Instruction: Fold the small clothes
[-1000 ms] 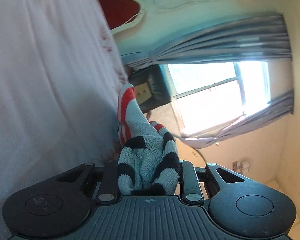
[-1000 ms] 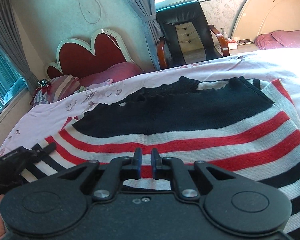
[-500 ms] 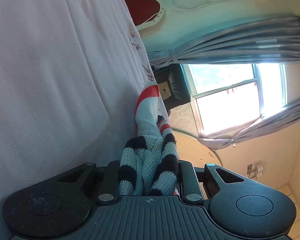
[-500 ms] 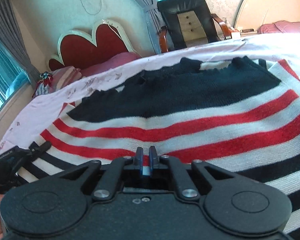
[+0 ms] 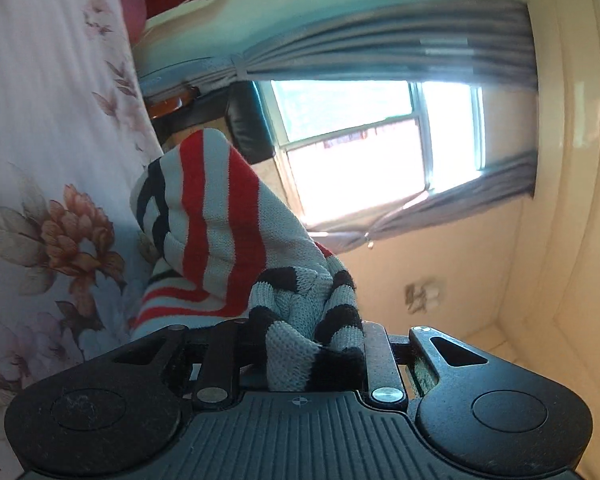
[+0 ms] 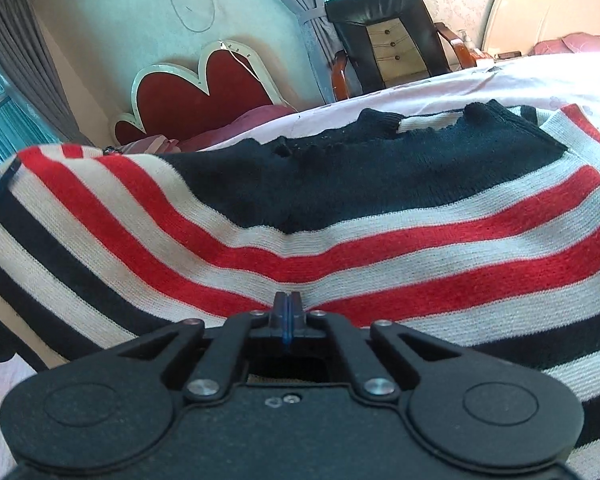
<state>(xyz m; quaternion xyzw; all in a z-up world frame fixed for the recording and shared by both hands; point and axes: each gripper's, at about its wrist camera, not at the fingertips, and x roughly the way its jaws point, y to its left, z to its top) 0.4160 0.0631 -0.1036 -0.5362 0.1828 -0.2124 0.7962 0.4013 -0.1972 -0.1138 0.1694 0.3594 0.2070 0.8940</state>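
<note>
The near hem of the striped knit sweater is hidden behind the right claw, whose jaws are pressed together at the sweater's red stripe; whether any knit is pinched between them cannot be made out. The sweater's left edge is cut off by the frame. It is spread on the floral bedsheet of a bed, with a red heart-shaped headboard beyond its far edge and a black chair beside a curtain. Only in the left wrist view is the sweater's bunched black-and-white part seen gripped in the left claw, lifted off the bedsheet, with a window behind it.
</note>
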